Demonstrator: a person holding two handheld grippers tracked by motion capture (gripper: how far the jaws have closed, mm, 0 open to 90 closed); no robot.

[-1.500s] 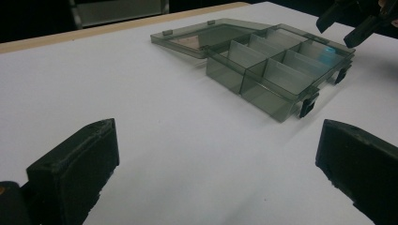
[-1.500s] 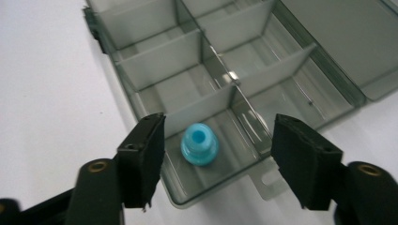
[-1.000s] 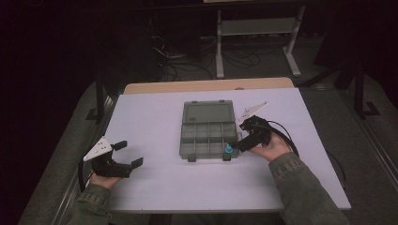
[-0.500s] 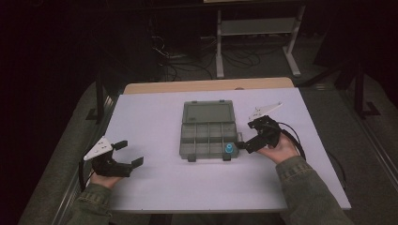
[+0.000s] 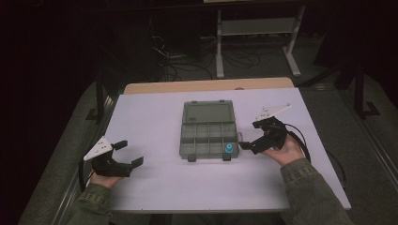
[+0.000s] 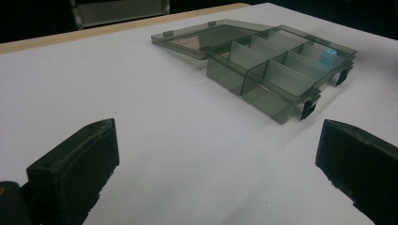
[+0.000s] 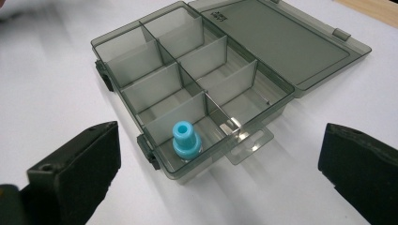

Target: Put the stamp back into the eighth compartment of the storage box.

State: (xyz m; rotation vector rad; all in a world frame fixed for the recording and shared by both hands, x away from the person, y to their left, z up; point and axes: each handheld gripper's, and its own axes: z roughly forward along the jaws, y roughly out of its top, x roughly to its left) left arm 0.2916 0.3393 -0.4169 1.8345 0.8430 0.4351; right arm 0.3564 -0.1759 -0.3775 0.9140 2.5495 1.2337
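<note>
My right gripper has just been opening; its jaws stand wide apart, empty, beside the smoky transparent plastic compartment box. The small blue plastic cap stands upright in the box's near right corner compartment. My left gripper, jaws apart, rests near the white table's left edge.

A white table with a bare wooden far edge carries an open compartment box at its middle, lid flat on the far side.
</note>
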